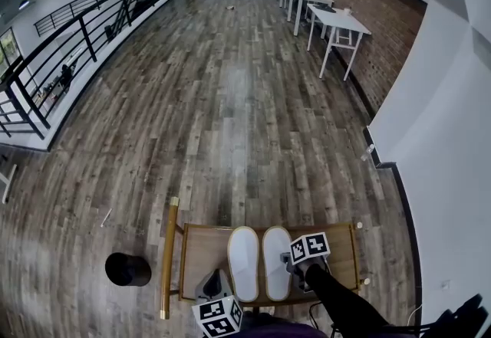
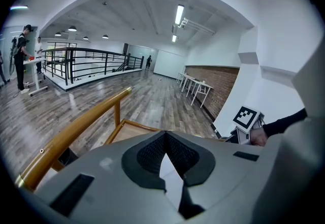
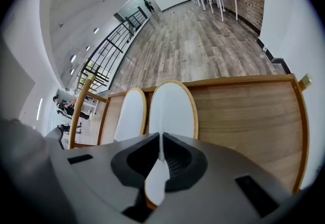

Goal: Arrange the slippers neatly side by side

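Note:
Two white slippers with tan trim lie side by side, toes away from me, on a low wooden rack (image 1: 341, 256). The left slipper (image 1: 243, 252) (image 3: 130, 115) and the right slipper (image 1: 276, 251) (image 3: 172, 108) almost touch. My right gripper (image 1: 290, 260) (image 3: 161, 136) is at the right slipper's heel, its jaws shut with a thin white strip of the slipper between them. My left gripper (image 1: 215, 280) (image 2: 165, 136) hovers just behind the left slipper's heel, tilted up toward the room, jaws shut with nothing held. The rack's curved rail (image 2: 76, 129) shows at its left, and the right gripper's marker cube (image 2: 247, 116) at its right.
A black round object (image 1: 128, 269) stands on the wood floor left of the rack. A white wall (image 1: 449, 175) runs close on the right. White tables (image 1: 331, 18) line the brick wall far ahead, and a black railing (image 1: 77, 41) borders the left. People (image 2: 21, 58) stand far off.

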